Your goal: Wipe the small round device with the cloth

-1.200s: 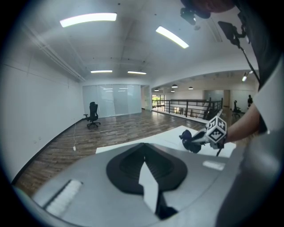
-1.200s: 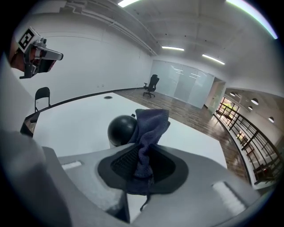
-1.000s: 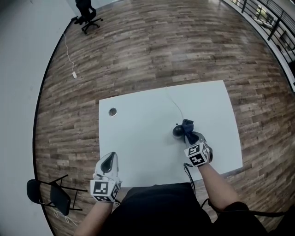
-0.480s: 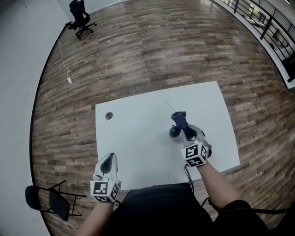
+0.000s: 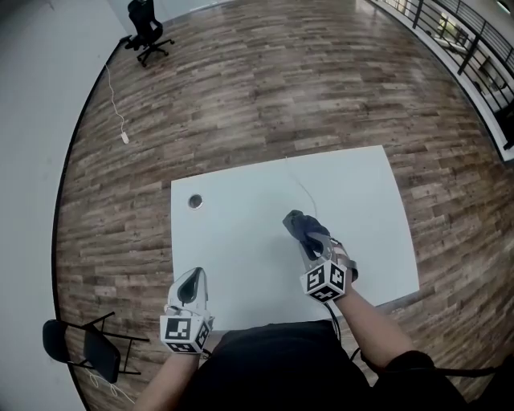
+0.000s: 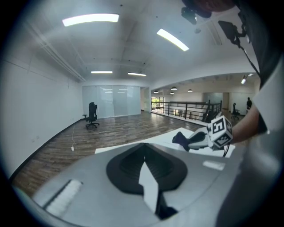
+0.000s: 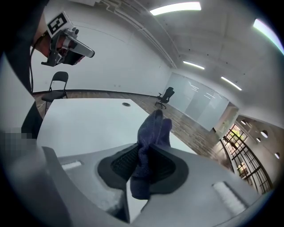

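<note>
My right gripper is shut on a dark blue cloth, held just above the right middle of the white table. In the right gripper view the cloth sticks up out of the jaws of that gripper. The small round device does not show; the cloth covers the spot where its thin cable ends. My left gripper rests at the table's near left edge, shut and empty. In the left gripper view, the closed left gripper looks towards the cloth.
A round hole is set in the table's far left. A black folding chair stands on the wooden floor near the left corner. An office chair stands far off. A railing runs along the far right.
My right gripper has risen, rolled and carried the cloth to the left. The round black device, which showed beside the cloth before, is now hidden under it. The left gripper has stayed put.
</note>
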Demonstrator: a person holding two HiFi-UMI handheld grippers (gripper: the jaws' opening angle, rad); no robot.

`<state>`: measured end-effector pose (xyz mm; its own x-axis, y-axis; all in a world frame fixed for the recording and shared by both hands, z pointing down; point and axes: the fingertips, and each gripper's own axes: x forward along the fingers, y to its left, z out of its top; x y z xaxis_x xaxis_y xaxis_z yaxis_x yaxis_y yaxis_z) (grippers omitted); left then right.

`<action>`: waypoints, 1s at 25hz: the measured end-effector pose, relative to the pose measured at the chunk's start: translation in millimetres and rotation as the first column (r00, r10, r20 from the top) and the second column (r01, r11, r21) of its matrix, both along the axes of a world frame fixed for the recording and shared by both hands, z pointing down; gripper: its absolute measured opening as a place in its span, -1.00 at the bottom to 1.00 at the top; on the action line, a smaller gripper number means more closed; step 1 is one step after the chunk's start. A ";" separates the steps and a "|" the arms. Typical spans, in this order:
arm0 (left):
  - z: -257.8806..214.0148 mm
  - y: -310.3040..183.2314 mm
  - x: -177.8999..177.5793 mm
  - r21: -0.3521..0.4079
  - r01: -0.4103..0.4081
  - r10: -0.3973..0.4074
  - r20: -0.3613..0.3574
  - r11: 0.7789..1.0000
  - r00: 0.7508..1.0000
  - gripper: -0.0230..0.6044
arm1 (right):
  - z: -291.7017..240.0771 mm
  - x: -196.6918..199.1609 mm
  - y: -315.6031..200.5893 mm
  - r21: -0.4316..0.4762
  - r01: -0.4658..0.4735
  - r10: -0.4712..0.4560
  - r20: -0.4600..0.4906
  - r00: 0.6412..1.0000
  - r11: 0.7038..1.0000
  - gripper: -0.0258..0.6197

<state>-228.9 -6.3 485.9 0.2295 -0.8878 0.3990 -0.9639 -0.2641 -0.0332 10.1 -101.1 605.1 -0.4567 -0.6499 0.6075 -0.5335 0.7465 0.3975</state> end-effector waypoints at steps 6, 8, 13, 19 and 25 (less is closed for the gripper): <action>-2.0 0.7 -1.5 0.004 0.004 -0.004 0.006 1.000 1.000 -0.90 | 25.6 -9.8 16.3 -0.064 0.044 -0.045 -0.018 0.999 0.997 -0.69; -2.0 2.3 -3.0 0.002 0.009 -0.009 0.007 1.000 1.000 -0.90 | 34.2 -10.9 21.4 -0.096 0.047 -0.048 -0.015 0.999 0.994 -0.69; -2.0 3.5 -2.3 -0.002 0.009 -0.009 0.012 1.000 1.000 -0.90 | 63.6 -8.2 41.5 -0.209 0.070 -0.073 -0.005 0.997 0.975 -0.69; -3.2 2.1 4.9 0.010 -0.001 0.001 0.010 1.000 1.000 -0.90 | 20.8 9.0 43.6 -0.029 0.065 -0.063 0.081 0.995 0.997 -0.69; -3.2 2.4 1.6 0.012 0.021 -0.021 0.006 1.000 1.000 -0.90 | -45.0 51.6 -12.5 0.186 -0.137 0.119 0.103 0.988 0.973 -0.69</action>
